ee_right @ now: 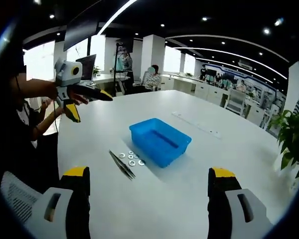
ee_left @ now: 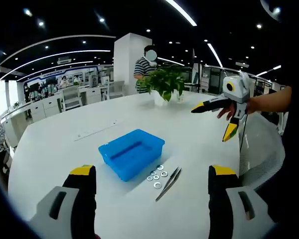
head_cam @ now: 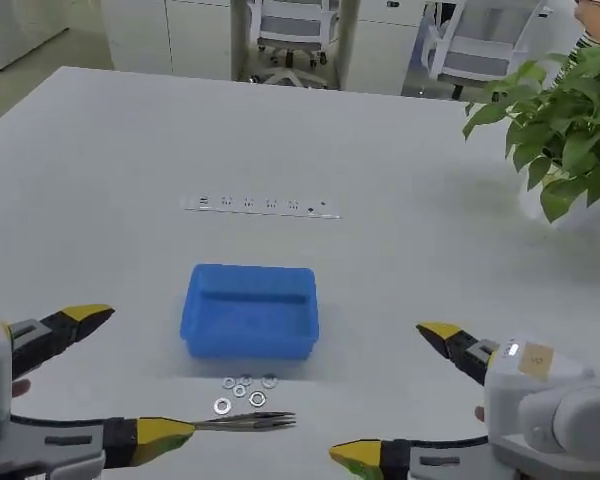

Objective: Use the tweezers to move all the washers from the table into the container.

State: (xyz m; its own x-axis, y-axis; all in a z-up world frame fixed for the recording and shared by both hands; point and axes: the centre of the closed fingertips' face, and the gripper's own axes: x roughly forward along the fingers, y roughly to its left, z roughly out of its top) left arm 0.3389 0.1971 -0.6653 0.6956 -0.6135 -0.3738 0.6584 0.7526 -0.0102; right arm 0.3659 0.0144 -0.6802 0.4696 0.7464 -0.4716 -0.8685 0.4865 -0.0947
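Head view: left gripper at 8 o'clock, right gripper at 4 o'clock, jaws of both spread wide, empty. Washers on table, at 6 o'clock of blue container.
Left gripper view: tweezers flat on table beside washers.
Right gripper view: washers between tweezers and container.

The table is smooth, matt white, the container is blue plastic with a soft sheen, and at its six o'clock the washers gleam as bright metal beside the duller grey metal tweezers.
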